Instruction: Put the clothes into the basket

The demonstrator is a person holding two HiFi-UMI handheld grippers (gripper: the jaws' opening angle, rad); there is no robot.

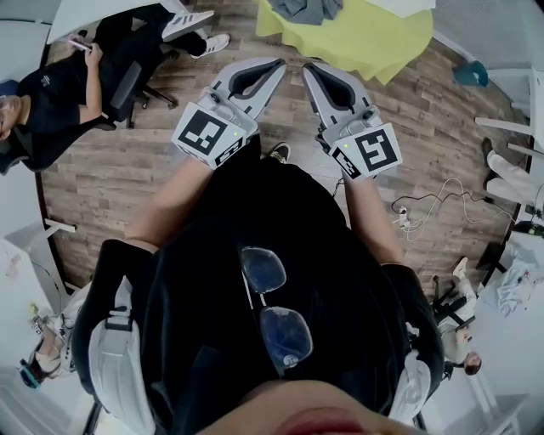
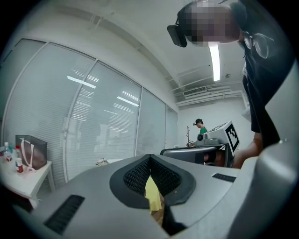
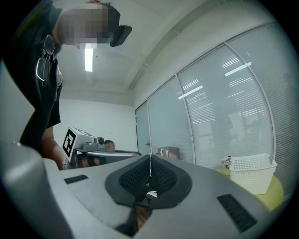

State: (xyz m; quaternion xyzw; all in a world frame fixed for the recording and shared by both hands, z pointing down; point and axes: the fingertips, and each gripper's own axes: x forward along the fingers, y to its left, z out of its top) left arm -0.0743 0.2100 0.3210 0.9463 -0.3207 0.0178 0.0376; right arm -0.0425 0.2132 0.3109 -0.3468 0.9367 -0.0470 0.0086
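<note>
Holding both tools out level in front of me, I have my left gripper point(image 1: 277, 64) and my right gripper point(image 1: 309, 68) pointed at the surface point(image 1: 365, 38) ahead, the one under a yellow-green cloth. Each gripper has its jaws pressed fully together with nothing between the pads. In the left gripper view a sliver of that yellow cloth shows through the gap lower down, but it lies beyond the jaws and is not gripped. I judge they are closed and side by side because this is an approach with nothing to carry yet. The tips sit near each other over wooden floor point(image 1: 127, 161), short of the cloth's edge.

The grey garment point(image 1: 308, 8) lies bunched on the far part of the surface, cut off by the top of the head view, so I cannot tell whether it is one piece or several. The basket point(image 3: 252, 173), white and slatted, stands on the same yellow cloth, off to my right in the right gripper view. I cannot see inside it.

Counting what shows: two grippers, one basket, one heap of clothes, one covered surface.
</note>
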